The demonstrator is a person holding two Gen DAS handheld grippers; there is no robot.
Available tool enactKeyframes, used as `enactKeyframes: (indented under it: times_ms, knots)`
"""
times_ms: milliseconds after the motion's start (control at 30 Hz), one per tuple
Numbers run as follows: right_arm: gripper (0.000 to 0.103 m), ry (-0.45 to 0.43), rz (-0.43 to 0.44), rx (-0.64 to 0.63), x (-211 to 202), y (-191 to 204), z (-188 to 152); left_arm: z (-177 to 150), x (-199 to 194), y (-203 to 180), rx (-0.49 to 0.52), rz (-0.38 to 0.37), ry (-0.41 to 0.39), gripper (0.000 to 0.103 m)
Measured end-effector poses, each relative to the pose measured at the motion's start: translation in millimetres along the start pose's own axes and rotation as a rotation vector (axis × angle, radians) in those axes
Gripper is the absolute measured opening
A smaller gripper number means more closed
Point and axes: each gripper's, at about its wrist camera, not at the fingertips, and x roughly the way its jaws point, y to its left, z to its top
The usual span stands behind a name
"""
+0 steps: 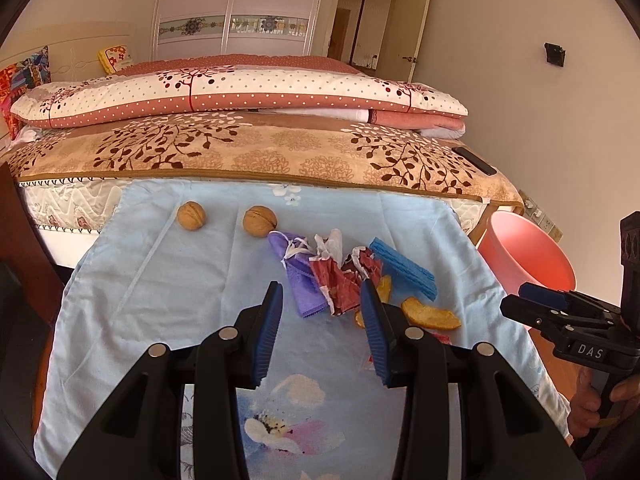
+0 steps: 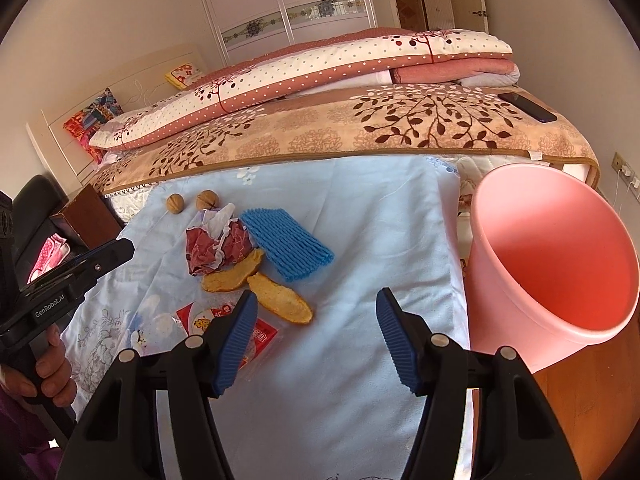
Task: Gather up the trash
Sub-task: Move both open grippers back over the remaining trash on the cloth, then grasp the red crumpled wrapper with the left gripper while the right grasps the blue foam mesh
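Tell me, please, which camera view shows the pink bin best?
The right wrist view: the pink bin fills the right side there, with its whole rim and its inside visible. The left wrist view shows only part of it at the right edge, beyond the blue cloth and behind the right gripper.

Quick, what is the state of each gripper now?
Left gripper: open, holding nothing.
Right gripper: open, holding nothing.

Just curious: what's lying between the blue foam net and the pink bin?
Nothing: only bare light-blue cloth between the blue foam net and pink bin, shown in the right wrist view.
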Motion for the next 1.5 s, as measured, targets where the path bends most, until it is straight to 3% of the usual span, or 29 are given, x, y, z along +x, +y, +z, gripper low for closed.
enactKeyframes:
  times_ms: [300,467,733,833,967,1033,1400,1500]
  knots:
    - [0.059,0.094,0.107,-0.119,13.5,26.8,-12.8,-13.6,8.1,5.4,-0.006,-0.052,0.080,0.041]
    - [0.059,0.096,0.107,-0.124,14.4,30.7,-14.4,-0.8,25.3,4.2,-0.070,-0.078,0.096,0.040]
    - [0.059,0.077,0.070,-0.072,14.0,19.2,-4.0,14.1,71.2,1.6,-0.130,-0.026,0.124,0.040]
    - [0.059,0.065,0.063,-0.067,17.6,16.3,6.4,13.7,80.7,3.5,-0.153,-0.052,0.146,0.040]
    - [0.059,0.048,0.056,-0.094,28.7,23.5,23.7,11.0,78.9,2.5,-0.151,-0.080,0.141,0.012]
    - [0.059,0.043,0.050,-0.124,36.5,31.0,31.0,10.0,74.5,4.1,-0.149,-0.085,0.132,0.002]
    - [0.058,0.112,-0.029,-0.233,92.9,54.4,44.1,6.8,46.9,18.6,-0.192,-0.137,0.091,0.000]
    - [0.039,0.147,-0.060,-0.237,104.8,51.3,42.7,6.2,48.4,21.3,-0.210,-0.141,0.093,0.000]
